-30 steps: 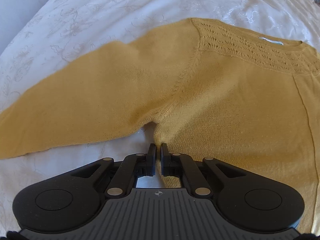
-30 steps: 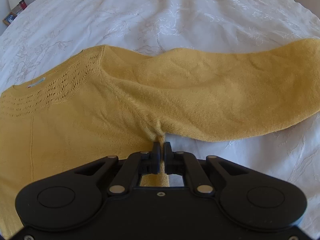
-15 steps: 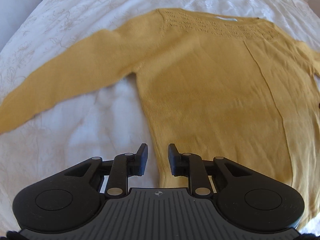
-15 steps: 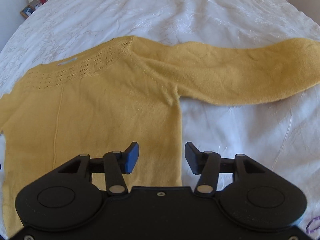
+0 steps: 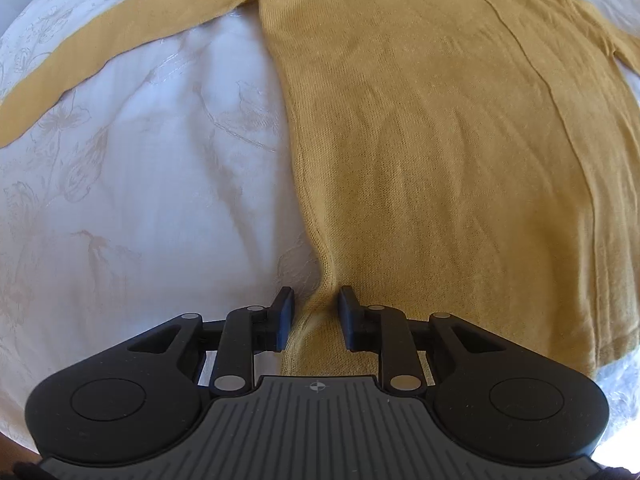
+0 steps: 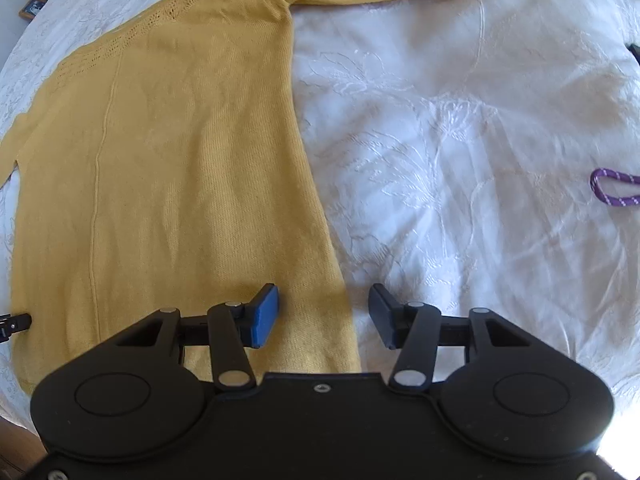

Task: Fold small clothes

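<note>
While the mustard-yellow knit sweater (image 5: 440, 140) lies spread flat on the white embroidered bedspread (image 5: 140, 200), its body runs away from both cameras toward the openwork yoke at the far end, and each sleeve stretches outward across the top of its view. On the left side, the sweater's long side edge runs down the middle of the left wrist view, with a broad bare stretch of bedspread beside it, bounded farther off only by the left sleeve (image 5: 100, 40). On the right side the matching edge slants down the right wrist view, and the bedspread past it lies open apart from a loop of purple cord (image 6: 616, 188) near that view's right margin; a small framed picture (image 6: 32, 6) shows at the far upper left corner. The left gripper (image 5: 314, 312) hovers over the lower corner of the sweater, its jaws having just been opening and now a narrow gap apart; the puckered side edge near the hem sits between them, but the pads do not press on it. The right gripper (image 6: 324, 312) has its jaws parted about halfway, also just opened, straddling the sweater's right side edge near the hem, one blue pad over the knit and the other over bare bedspread, gripping nothing.
</note>
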The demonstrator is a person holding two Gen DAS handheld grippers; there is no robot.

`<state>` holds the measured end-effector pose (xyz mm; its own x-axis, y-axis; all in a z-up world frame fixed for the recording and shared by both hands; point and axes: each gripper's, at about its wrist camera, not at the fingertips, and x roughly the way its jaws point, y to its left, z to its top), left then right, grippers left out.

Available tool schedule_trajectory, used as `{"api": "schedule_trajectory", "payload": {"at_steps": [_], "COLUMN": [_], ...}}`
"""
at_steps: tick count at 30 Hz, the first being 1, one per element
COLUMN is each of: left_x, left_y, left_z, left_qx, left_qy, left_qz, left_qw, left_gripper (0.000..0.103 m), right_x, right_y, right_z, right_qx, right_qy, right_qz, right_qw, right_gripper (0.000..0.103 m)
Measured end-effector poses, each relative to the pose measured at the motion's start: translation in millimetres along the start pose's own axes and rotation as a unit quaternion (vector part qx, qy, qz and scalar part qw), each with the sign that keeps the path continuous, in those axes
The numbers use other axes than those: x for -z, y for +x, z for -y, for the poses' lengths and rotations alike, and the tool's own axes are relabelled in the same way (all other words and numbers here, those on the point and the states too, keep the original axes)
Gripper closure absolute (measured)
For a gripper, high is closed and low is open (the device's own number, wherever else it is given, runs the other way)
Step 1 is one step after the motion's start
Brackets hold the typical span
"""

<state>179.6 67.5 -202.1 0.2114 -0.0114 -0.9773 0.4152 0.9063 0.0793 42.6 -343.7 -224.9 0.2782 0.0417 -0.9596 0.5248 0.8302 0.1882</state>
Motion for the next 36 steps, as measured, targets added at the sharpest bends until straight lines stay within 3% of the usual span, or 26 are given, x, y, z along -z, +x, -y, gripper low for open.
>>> {"api": "schedule_trajectory", "payload": {"at_steps": [1,3,6,8,11,12,13,15,16,24,31,36], "left_x": [-1,-3,-3,-1,7,7,6,5,4,-18,-48,-58], "left_y": [1,2,2,1,-6,-9,-16,-26,-32,-80,-98,-99], "left_z": [-1,-2,-2,1,3,3,3,5,6,33,79,112], "left_qx": [0.000,0.000,-0.004,-0.009,-0.015,-0.017,-0.018,-0.020,-0.021,-0.009,0.011,0.013], "left_qy": [-0.002,-0.005,-0.012,-0.016,-0.029,-0.035,-0.042,-0.050,-0.053,-0.086,-0.109,-0.112], "left_qz": [-0.001,-0.003,-0.001,0.001,0.001,0.001,0.004,0.013,0.018,0.062,0.091,0.094], "left_qw": [1.0000,1.0000,0.9999,0.9998,0.9995,0.9992,0.9990,0.9985,0.9982,0.9943,0.9898,0.9892], "left_gripper": [0.078,0.078,0.076,0.075,0.074,0.074,0.074,0.074,0.074,0.074,0.074,0.074], "right_x": [2,2,2,0,-6,-8,-11,-22,-25,-98,-185,-241], "right_y": [3,5,2,3,-3,-8,-17,-31,-36,-82,-103,-102], "right_z": [1,0,0,6,4,3,6,12,17,62,120,175], "right_qx": [-0.005,-0.019,0.019,0.024,0.011,0.007,-0.004,-0.016,-0.022,-0.021,0.023,0.058], "right_qy": [0.000,-0.007,-0.020,-0.007,-0.017,-0.020,-0.022,-0.023,-0.024,-0.018,-0.023,0.003], "right_qz": [-0.007,-0.022,-0.021,-0.029,-0.034,-0.030,-0.022,-0.004,0.007,0.094,0.152,0.171], "right_qw": [1.000,1.000,0.999,0.999,0.999,0.999,0.999,1.000,0.999,0.995,0.988,0.984], "right_gripper": [0.054,0.091,0.094,0.094,0.083,0.076,0.060,0.041,0.037,0.036,0.034,0.033]}}
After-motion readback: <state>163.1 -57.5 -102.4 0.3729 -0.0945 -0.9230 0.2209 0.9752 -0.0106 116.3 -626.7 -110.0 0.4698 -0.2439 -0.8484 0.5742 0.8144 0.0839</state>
